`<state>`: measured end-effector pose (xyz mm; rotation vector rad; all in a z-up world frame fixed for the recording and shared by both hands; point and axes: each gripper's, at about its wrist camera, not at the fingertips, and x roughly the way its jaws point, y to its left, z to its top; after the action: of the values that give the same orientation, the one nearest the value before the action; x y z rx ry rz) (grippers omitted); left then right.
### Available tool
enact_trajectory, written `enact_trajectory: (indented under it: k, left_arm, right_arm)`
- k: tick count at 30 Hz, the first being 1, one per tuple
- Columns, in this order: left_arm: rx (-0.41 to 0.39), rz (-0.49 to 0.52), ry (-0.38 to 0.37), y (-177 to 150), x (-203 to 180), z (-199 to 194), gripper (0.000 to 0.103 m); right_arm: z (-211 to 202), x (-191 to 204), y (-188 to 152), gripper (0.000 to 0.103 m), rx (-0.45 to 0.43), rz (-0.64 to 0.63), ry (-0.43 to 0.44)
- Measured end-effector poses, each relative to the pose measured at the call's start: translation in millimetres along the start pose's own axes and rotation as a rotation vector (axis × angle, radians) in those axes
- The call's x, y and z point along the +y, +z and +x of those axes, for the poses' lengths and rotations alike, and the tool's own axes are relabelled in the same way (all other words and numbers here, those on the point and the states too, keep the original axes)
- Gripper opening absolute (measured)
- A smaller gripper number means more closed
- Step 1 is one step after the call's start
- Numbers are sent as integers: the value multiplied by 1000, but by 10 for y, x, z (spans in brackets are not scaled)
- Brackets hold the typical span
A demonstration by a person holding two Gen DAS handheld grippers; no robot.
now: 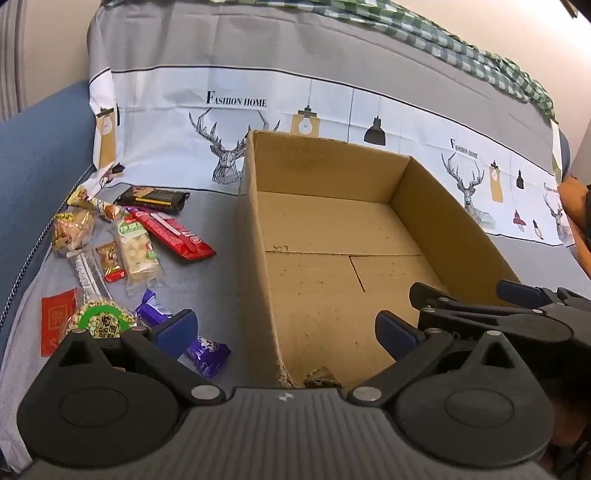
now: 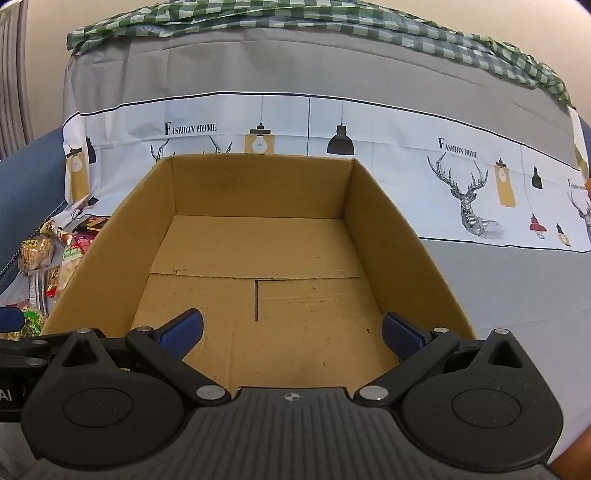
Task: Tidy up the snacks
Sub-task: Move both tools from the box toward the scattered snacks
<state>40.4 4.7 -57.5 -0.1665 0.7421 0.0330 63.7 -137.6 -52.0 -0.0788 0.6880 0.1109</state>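
Observation:
An empty open cardboard box (image 1: 332, 229) sits on a grey cloth; it also fills the right wrist view (image 2: 258, 251). Left of it lie several snacks: a red bar (image 1: 173, 236), a black bar (image 1: 155, 199), a white-green pack (image 1: 138, 251), a round green-label pack (image 1: 101, 321), and a purple candy (image 1: 207, 350). My left gripper (image 1: 286, 332) is open and empty, straddling the box's near left corner. My right gripper (image 2: 291, 334) is open and empty over the box's near edge; it also shows in the left wrist view (image 1: 480, 302).
A printed deer-pattern cloth (image 2: 461, 177) hangs behind the box, with a green checked cloth (image 2: 369, 26) on top. A blue cushion (image 1: 37, 147) lies at the left. Snacks (image 2: 40, 258) show at the left edge of the right wrist view.

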Motion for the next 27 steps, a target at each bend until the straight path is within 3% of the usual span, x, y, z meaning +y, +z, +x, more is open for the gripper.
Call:
enact_trajectory:
  k: [8, 16, 27]
  left_arm:
    - [-59, 49, -37, -27, -97, -60, 99]
    - [-197, 85, -68, -31, -170, -198, 91]
    - [-157, 71, -167, -55, -161, -181, 90]
  right_arm:
    - [-47, 17, 9, 102, -16, 8, -39]
    - [-44, -41, 19, 101, -24, 13, -78]
    - [-39, -55, 5, 91, -42, 40, -116]
